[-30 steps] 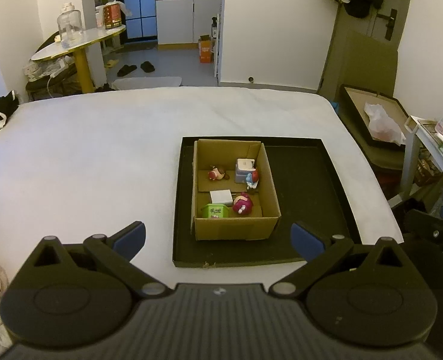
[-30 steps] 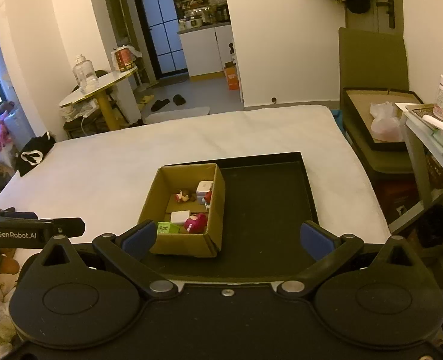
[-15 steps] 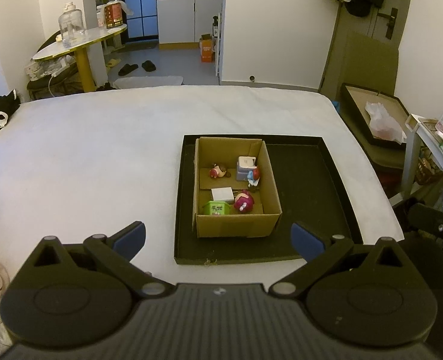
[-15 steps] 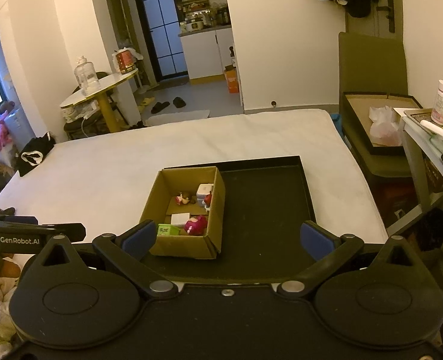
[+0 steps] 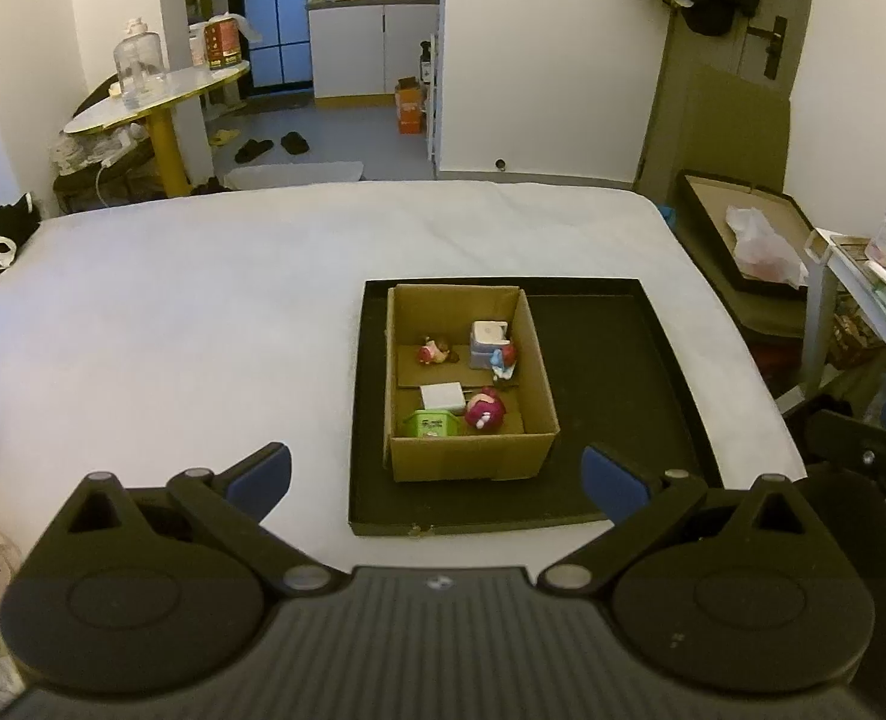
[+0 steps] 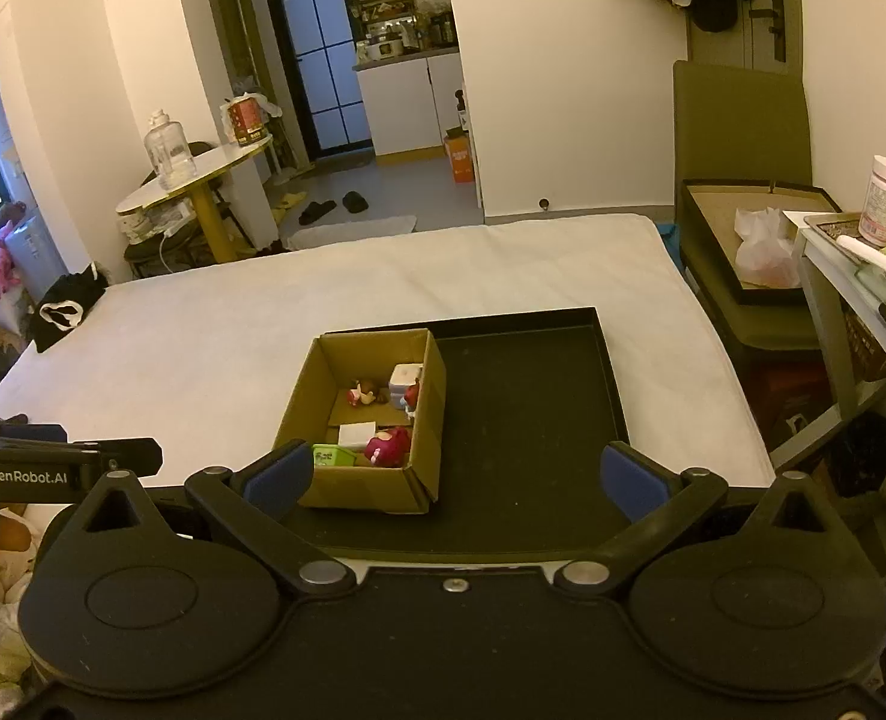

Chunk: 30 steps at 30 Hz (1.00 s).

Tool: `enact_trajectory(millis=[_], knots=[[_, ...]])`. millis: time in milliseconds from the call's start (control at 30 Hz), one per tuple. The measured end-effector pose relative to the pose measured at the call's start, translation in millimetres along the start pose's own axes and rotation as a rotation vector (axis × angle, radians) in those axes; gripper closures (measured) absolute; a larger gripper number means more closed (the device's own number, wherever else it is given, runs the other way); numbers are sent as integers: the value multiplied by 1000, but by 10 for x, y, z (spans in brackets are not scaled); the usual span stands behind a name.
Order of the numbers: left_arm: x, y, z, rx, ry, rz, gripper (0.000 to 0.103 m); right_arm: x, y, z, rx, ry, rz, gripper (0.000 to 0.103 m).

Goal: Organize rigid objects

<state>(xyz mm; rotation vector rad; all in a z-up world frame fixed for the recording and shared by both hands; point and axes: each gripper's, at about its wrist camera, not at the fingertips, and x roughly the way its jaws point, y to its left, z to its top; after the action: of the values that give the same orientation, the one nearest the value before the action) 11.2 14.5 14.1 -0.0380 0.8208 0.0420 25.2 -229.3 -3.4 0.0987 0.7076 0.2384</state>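
A brown cardboard box (image 5: pixel 470 456) (image 6: pixel 353 486) stands in the left half of a black tray (image 5: pixel 617 390) (image 6: pixel 533 396) on a white bed. Inside lie several small toys: a green block (image 5: pixel 431 423) (image 6: pixel 330 455), a white cube (image 5: pixel 442 396) (image 6: pixel 356 433), a magenta figure (image 5: pixel 485 409) (image 6: pixel 388 447), a pale box-shaped toy (image 5: pixel 488 339) (image 6: pixel 404 377) and a small doll (image 5: pixel 434 351) (image 6: pixel 362 393). My left gripper (image 5: pixel 437 474) hangs open before the box, holding nothing. My right gripper (image 6: pixel 455 474) is open too, above the tray's near edge, with nothing between its fingers.
The white bed (image 5: pixel 173 312) stretches left and behind the tray. A second open box with a plastic bag (image 6: pixel 761 240) sits on a chair at the right. A white shelf with a bottle (image 6: pixel 884 201) stands at far right. A round table (image 6: pixel 197 180) is beyond the bed.
Both views have drawn back and risen slightly, so the box and tray sit a little farther off. Both grippers stay open and the toys have not moved.
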Motion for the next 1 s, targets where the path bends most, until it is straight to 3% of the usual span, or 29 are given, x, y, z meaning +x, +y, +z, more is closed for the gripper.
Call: enact_trajectory(millis=[1000], knots=[[-28, 27, -14, -12, 6, -13, 1, 27, 10, -4, -25, 17, 8, 0]])
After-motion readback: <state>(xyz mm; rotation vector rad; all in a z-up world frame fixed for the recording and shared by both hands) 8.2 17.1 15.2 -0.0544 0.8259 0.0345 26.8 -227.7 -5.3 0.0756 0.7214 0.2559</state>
